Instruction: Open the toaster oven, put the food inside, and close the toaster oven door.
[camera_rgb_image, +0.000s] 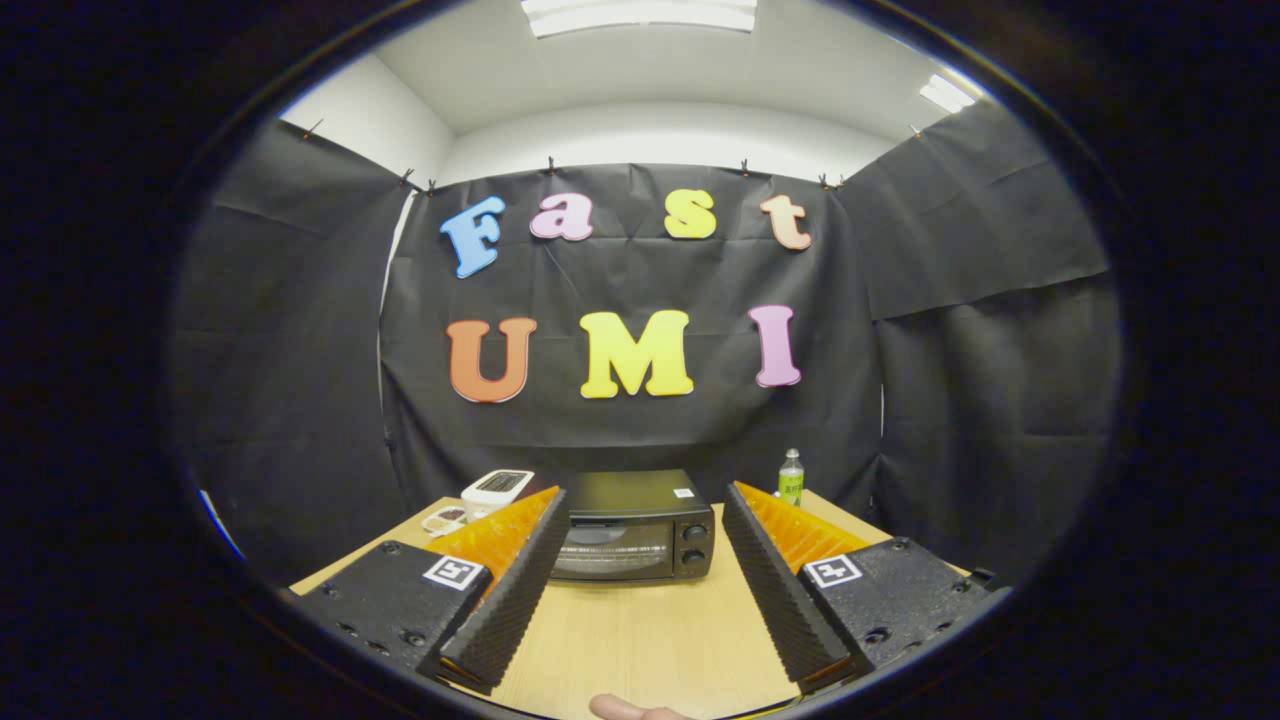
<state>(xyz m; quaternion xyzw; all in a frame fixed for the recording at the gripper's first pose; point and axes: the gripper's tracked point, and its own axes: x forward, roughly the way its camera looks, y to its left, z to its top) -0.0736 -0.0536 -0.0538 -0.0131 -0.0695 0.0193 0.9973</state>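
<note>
A black toaster oven (636, 525) stands on the wooden table (640, 630), well beyond my fingers, its glass door closed and two knobs on its right side. My gripper (640, 495) is open, held above the table, with nothing between the fingers. The oven sits framed between the two fingertips, some distance ahead. A small plate with dark food (443, 518) lies on the table to the left of the oven, beyond the left finger (505, 590) and partly hidden by it.
A white appliance (497, 489) stands behind the plate, left of the oven. A green-labelled bottle (791, 477) stands to the right of the oven, at the table's back. A fingertip of a person (625, 709) shows at the table's near edge.
</note>
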